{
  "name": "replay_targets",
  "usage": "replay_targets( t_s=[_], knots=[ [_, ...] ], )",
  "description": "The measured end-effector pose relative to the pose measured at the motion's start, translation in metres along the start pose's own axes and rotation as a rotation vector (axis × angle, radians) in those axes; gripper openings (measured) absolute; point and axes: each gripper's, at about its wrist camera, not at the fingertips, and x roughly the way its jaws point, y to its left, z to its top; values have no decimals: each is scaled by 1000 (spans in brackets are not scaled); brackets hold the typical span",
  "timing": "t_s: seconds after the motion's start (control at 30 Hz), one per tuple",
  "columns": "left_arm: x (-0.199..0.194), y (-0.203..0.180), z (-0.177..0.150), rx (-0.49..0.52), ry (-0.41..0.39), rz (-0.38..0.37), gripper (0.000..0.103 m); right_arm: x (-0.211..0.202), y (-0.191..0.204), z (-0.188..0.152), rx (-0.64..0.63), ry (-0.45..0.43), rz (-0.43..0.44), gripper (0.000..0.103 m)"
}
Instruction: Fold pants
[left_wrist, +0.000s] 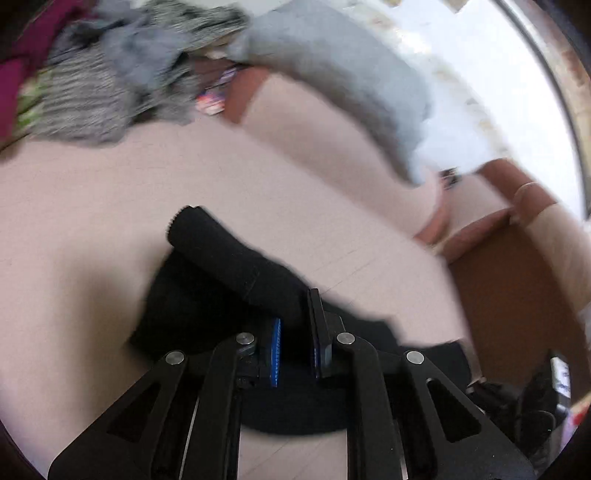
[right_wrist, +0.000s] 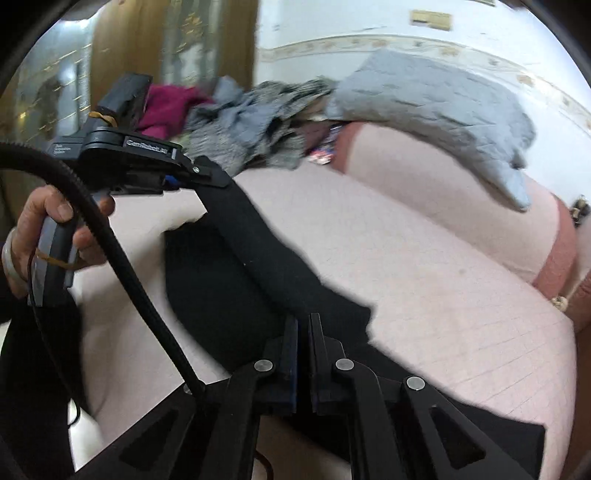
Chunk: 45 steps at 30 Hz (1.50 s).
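1. Left gripper (left_wrist: 295, 332) is clamped on the black pants (left_wrist: 221, 258); right gripper (right_wrist: 303, 343) likewise pinches the cloth.
2. Pants stretch between both grippers, sagging onto the pink bed (right_wrist: 443, 295) just ahead.
3. Cloth looks soft, light, limp; hems or waistband edges seem the best holds.

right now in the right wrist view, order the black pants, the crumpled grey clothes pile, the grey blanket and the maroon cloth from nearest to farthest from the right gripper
1. black pants: pinched in the right gripper, spread on the pink bed.
2. crumpled grey clothes pile: far side of the bed, up left of centre.
3. grey blanket and maroon cloth: both at the back, blanket right, maroon left; too close to call.
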Motion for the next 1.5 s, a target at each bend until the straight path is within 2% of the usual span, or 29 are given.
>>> replay_targets(
  t_s=[0.03, 0.1, 0.13, 0.2, 0.23, 0.27, 0.3, 0.33, 0.37, 0.47, 0.57, 0.63, 0.73, 0.8, 0.83, 0.9, 0.97, 1.03, 1.13, 1.2, 1.23, 1.27, 1.33, 1.37, 1.43, 1.5],
  knots=[
    [8, 13, -12, -30, 54, 41, 11, 8, 4, -5, -15, 19, -5, 4],
    [23, 30, -27, -85, 138, 94, 11, 33, 14, -17, 0, 117, 13, 4],
    [26, 36, -34, -108, 161, 105, 11, 38, 17, -20, 9, 150, 23, 4],
    [20, 37, -38, -101, 138, 93, 12, 40, 21, -23, 1, 172, 19, 6],
    [16, 35, -37, -83, 136, 97, 12, 36, 20, -23, -3, 165, 20, 11],
    [12, 35, -36, -75, 137, 99, 12, 31, 17, -21, 8, 161, 33, 22],
    [9, 34, -35, -69, 140, 101, 15, 26, 11, -20, 32, 152, 43, 28],
    [5, 34, -32, -56, 143, 108, 15, 20, 3, -18, 67, 134, 53, 39],
    [2, 32, -31, -42, 134, 115, 16, 15, -8, -15, 116, 110, 61, 46],
    [-19, 31, -26, 1, 61, 184, 29, 8, -45, -8, 273, 60, 65, 47],
    [-39, 37, -21, 18, -27, 255, 31, 23, -75, -1, 399, 66, 6, 47],
    [-41, 43, -14, 4, -32, 248, 40, 43, -90, 3, 471, 90, 4, 47],
    [-33, 44, -11, -5, -12, 225, 43, 81, -105, 11, 558, 134, 41, 45],
    [-21, 35, -7, 19, 7, 211, 43, 96, -102, 16, 565, 149, 112, 19],
    [-15, 30, -6, 33, 18, 211, 43, 103, -100, 19, 553, 161, 104, 10],
    [0, 20, -6, 65, 51, 217, 43, 104, -97, 29, 503, 149, 70, 9],
    [10, 15, -10, 89, 76, 228, 43, 90, -106, 35, 525, 75, 38, 7],
    [25, 15, -17, 119, 121, 274, 43, 89, -118, 33, 587, 44, 16, 7],
    [37, 17, -25, 132, 143, 313, 43, 116, -108, 23, 532, 155, -8, 7],
    [33, 16, -24, 138, 138, 318, 43, 119, -105, 23, 501, 151, -27, 7],
    [30, 17, -22, 131, 140, 321, 43, 114, -106, 23, 516, 143, -24, 11],
    [28, 18, -20, 123, 141, 319, 43, 106, -111, 24, 550, 139, -8, 22],
    [21, 18, -17, 105, 133, 304, 43, 85, -116, 22, 587, 118, 30, 32],
    [15, 15, -15, 104, 115, 297, 43, 69, -119, 18, 588, 107, 35, 33],
    [6, 5, -14, 119, 80, 286, 43, 39, -127, 8, 567, 116, -13, 38],
    [2, -10, -15, 146, 61, 253, 43, 9, -141, -9, 535, 135, -100, 41]
  ],
)
